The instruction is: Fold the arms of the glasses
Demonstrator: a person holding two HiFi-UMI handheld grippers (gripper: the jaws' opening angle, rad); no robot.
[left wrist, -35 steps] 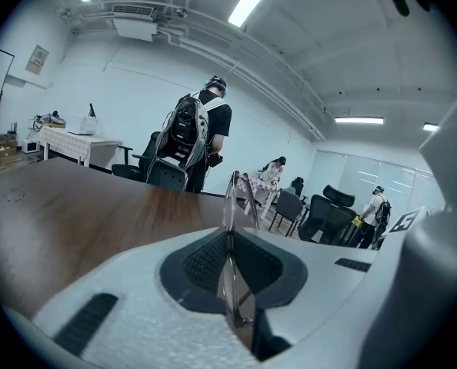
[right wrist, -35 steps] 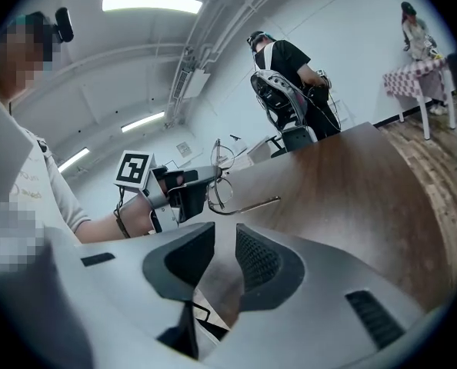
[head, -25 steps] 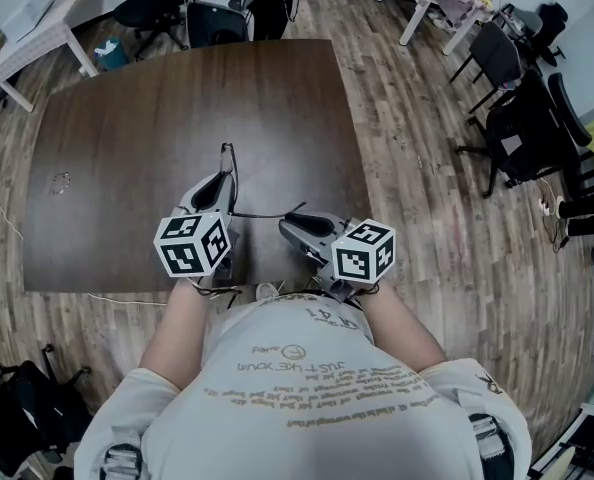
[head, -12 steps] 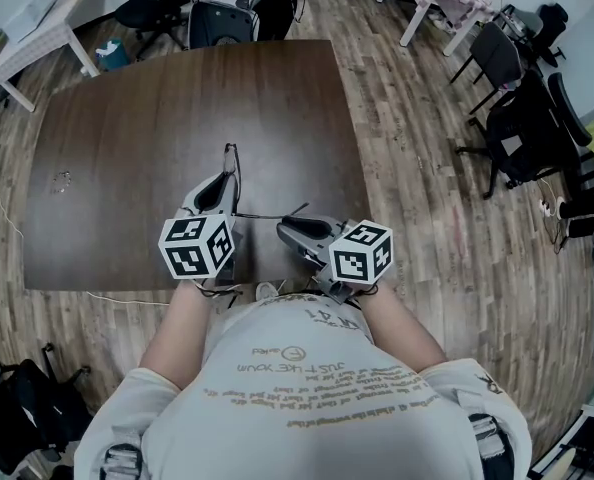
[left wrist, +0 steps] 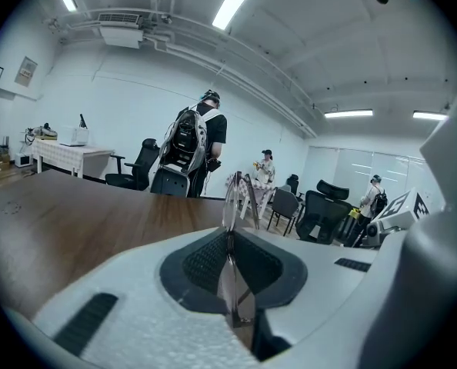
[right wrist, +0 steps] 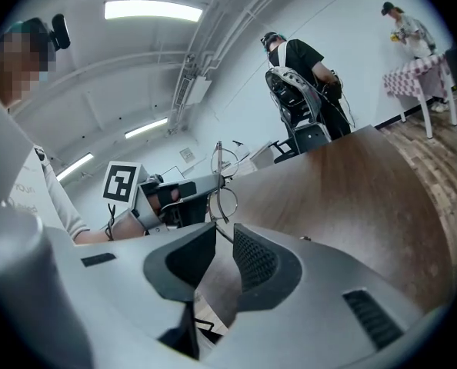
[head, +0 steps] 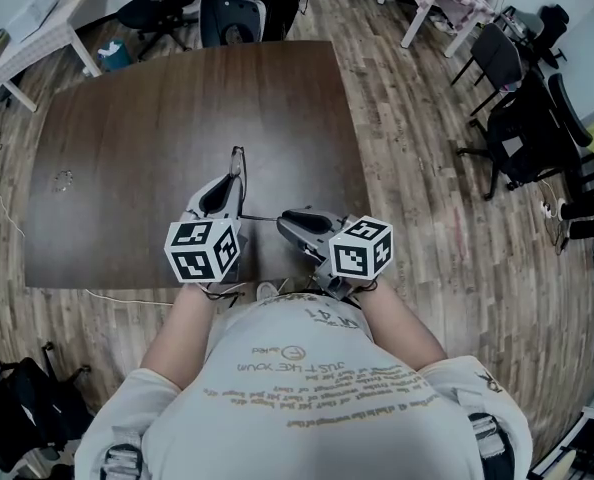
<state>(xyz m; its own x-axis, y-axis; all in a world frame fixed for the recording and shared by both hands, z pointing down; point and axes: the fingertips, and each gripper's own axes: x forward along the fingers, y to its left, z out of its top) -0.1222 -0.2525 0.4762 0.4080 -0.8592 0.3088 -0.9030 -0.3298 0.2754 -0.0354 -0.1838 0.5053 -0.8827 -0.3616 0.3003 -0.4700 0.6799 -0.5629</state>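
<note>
Thin wire-rimmed glasses (head: 237, 162) are held above the dark wooden table (head: 127, 138). My left gripper (head: 226, 192) is shut on their front, and one lens (left wrist: 232, 197) sits clamped edge-on between its pads (left wrist: 213, 256). One arm of the glasses runs rightward to my right gripper (head: 284, 220). In the right gripper view the glasses (right wrist: 221, 202) stand just ahead of my right gripper (right wrist: 224, 233), whose jaws are a little apart with the thin arm reaching down into the gap. The left gripper (right wrist: 175, 194) shows behind them.
Office chairs (head: 227, 13) stand at the table's far edge and more chairs (head: 522, 118) to the right. White tables (head: 37, 28) are at the back left. A small object (head: 62, 180) lies on the table's left. People stand in the background (left wrist: 201, 141).
The left gripper has drifted slightly right and forward with the glasses. The right gripper has edged left, so the visible span of the arm between the two grippers is shorter.
</note>
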